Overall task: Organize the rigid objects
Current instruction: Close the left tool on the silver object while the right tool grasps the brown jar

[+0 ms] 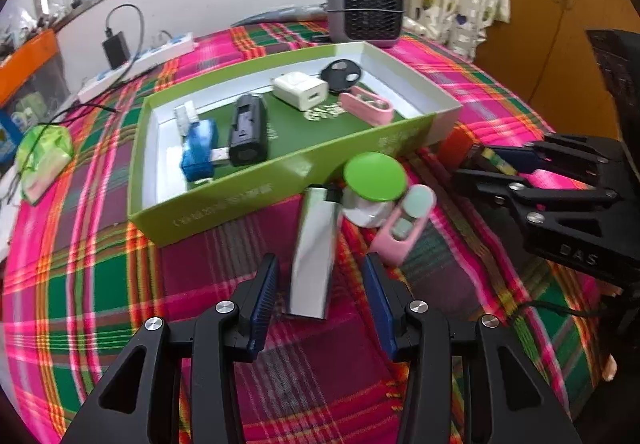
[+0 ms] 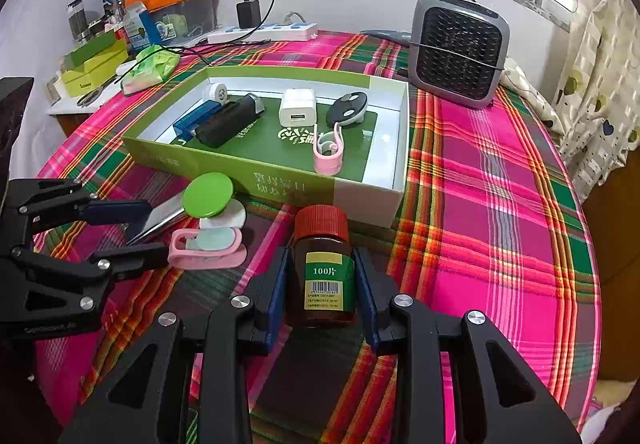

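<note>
Right gripper (image 2: 323,276): clamped on brown pill bottle (image 2: 325,268), red cap up; blue pads press both sides of the label. Centre-bottom of right wrist view.
Bottle pos: upright betw. the fingers, just in front of the green tray (image 2: 236,164), near its white corner. Whether it's off the cloth: can't tell.
Left gripper (image 1: 320,284): fingers spread, nothing gripped. Silver lighter (image 1: 314,250) lies betw. the pads w/o touching either.
Lighter axis: long axis runs roughly up-down in left wrist view, slightly tilted, near-parallel to the fingers; top end touches or sits under the green-lid jar (image 1: 374,184).
Other loose items: pink clip (image 1: 402,228) right of lighter, against the jar; all three just outside tray's near wall.
Tray contents: blue USB reader (image 1: 198,154), black box (image 1: 248,132), white charger (image 1: 300,90), black key fob (image 1: 342,76), 2nd pink clip (image 1: 366,106).
Key relation: bottle → tray lies straight ahead, upper-centre of right view; free floor around the clip on the tray's right side. Right hand nearer to that side.
Judgement: bottle grasp looks done; next = lift over near wall. Left likely closes across the lighter's narrow width.
Risk: jar and clip crowd the lighter's far end.
</note>
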Demonstrator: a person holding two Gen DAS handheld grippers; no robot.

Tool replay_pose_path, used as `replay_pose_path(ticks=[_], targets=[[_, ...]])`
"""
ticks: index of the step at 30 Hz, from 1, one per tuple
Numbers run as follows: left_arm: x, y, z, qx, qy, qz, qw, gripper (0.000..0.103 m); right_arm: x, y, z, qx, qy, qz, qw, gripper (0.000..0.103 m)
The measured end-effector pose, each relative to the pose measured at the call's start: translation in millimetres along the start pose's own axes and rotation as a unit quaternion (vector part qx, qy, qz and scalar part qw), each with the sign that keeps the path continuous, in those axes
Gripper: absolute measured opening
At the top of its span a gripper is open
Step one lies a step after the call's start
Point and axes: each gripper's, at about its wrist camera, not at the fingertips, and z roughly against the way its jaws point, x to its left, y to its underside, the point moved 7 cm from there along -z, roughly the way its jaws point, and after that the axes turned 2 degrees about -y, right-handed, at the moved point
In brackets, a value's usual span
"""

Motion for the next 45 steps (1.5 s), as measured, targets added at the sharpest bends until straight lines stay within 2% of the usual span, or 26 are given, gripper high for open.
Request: replay_pose_path(ticks=[8, 16, 35, 38, 43, 45], targets=[[8, -7, -6, -0.002, -0.026, 0.018, 0.9995, 0.047, -2, 0, 0, -0.002, -0.005, -0.005, 1.000, 0.033], [10, -12, -11, -0.014, -0.032, 0.030, 0.9990, 0.050, -4, 1, -3, 0.001, -0.009, -0.012, 1.000, 0.033], [10, -14, -14, -0.013, -0.019, 0.026, 0.9994, 0.050, -5, 2, -6, 0.008, -0.002, -0.008, 1.000, 0.033], [10, -14, -14, -0.013, -0.018, 0.028, 0.9994, 0.048, -4, 2, -6, 0.008, -0.002, -0.008, 1.000, 0.033], [10, -12, -11, -0.016, -0.012, 0.028, 0.9994, 0.038, -4, 3, -6, 0.009, 0.000, -0.006, 1.000, 0.033], [10, -12, -10, -0.017, -0.010, 0.033, 0.9993, 0.028, -4, 3, -6, 0.009, 0.001, -0.006, 1.000, 0.033]])
